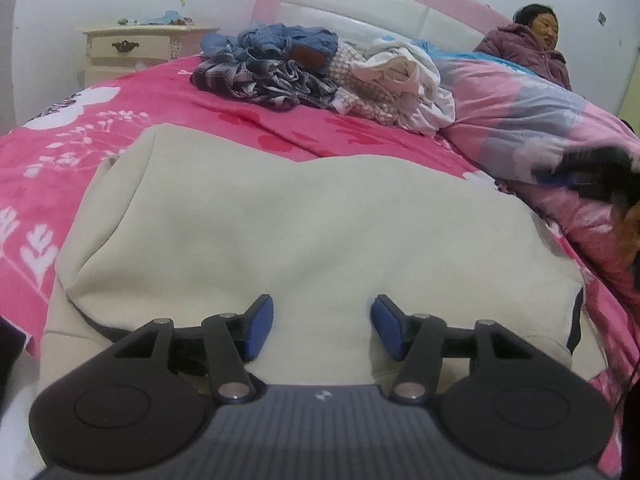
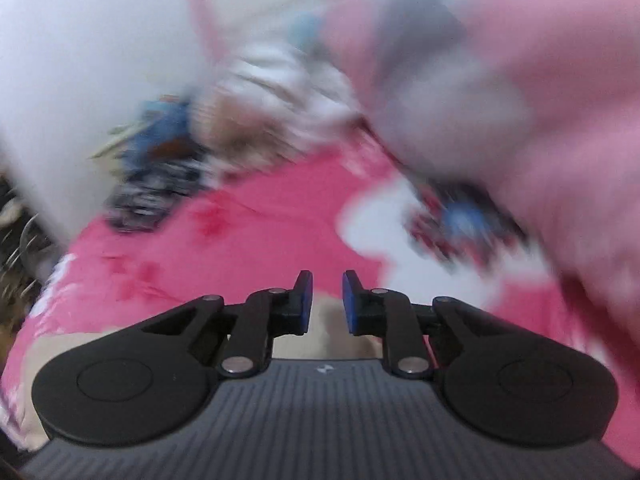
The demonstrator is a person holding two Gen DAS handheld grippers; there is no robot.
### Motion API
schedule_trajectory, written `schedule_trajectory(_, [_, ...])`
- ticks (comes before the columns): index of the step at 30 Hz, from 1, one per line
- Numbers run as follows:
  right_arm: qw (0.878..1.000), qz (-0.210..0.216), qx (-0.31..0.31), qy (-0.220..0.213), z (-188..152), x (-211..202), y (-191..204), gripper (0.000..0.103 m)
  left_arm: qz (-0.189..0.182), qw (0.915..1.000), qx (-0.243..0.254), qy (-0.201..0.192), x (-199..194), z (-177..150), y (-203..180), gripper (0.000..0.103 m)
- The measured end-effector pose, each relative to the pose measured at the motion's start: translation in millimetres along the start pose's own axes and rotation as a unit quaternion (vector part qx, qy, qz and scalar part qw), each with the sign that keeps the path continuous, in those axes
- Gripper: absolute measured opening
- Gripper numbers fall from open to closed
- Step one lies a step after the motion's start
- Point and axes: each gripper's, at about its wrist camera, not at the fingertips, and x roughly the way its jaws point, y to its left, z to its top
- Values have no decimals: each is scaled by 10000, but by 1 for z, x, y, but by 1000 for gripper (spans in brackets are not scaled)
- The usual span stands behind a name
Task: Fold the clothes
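Over cream garment (image 1: pixel 304 232), left hand-held gripper (image 1: pixel 322 328) level, jaws apart

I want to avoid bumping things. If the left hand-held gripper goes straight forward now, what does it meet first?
Probably the cream garment lying flat on the bed, just beyond the open left hand-held gripper. Farther along that line is the pile of clothes, though depth is unclear.

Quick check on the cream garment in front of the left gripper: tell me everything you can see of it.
The cream garment is plain, thick and fleecy-looking, lying mostly flat on the pink bedspread. A folded flap lies along its left side, and a dark edge shows at its right. The left gripper hangs open over its near edge; contact is unclear.
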Motion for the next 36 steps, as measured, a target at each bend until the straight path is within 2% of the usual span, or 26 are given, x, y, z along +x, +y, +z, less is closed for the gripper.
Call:
schedule_trajectory(2, [9944,783,-674,234,14,-2,46,17,13,9999,-37,-131,-1,-5,0,57])
schedule_trajectory(3, [9863,1191,-1061,426,19,-1,71,17,16,9998,-73,-192,-1,-7,0,57])
schedule_trajectory(5, [9601,1982,-1788,835,13,15,132,17,26,9995,-114,-286,-3,-10,0,57])
schedule_trajectory(7, [9206,2744,-2488,1233,6,31,193,17,43,9993,-102,-356,-3,-12,-1,57])
schedule_trajectory(8, [9069,2953,-2646,1428,2,45,216,17,46,9992,-89,-386,-4,-14,-1,57])
schedule_trajectory(11, [8772,3131,-3031,2015,-28,102,282,16,41,9990,-77,-431,-4,-15,-1,57])
schedule_trajectory(13, [8691,3082,-3042,2389,-50,148,313,16,35,9990,-98,-436,-4,-15,0,57])
schedule_trajectory(15, [8689,2943,-3004,2612,-70,180,335,16,30,9991,-79,-425,-3,-15,1,58])
schedule_trajectory(18, [8740,3126,-2781,2469,-65,178,337,14,-45,9990,-117,-419,-3,-15,4,58])
schedule_trajectory(21, [8801,3165,-2553,2451,-42,164,327,17,-65,9989,-94,-465,-3,-18,4,58])
schedule_trajectory(23, [8724,3402,-2577,2383,-30,156,324,17,-62,9987,-98,-496,-4,-19,4,58])
schedule_trajectory(31, [8427,3296,-3314,2673,-92,177,358,13,-63,9989,-40,-452,-6,-18,2,58])
schedule_trajectory(33, [8504,3262,-3090,2739,-75,167,356,13,-88,9991,-49,-423,-8,-17,3,59])
schedule_trajectory(36, [8609,3295,-3153,2254,-33,132,332,13,-173,9990,-185,-371,-14,-12,6,59])
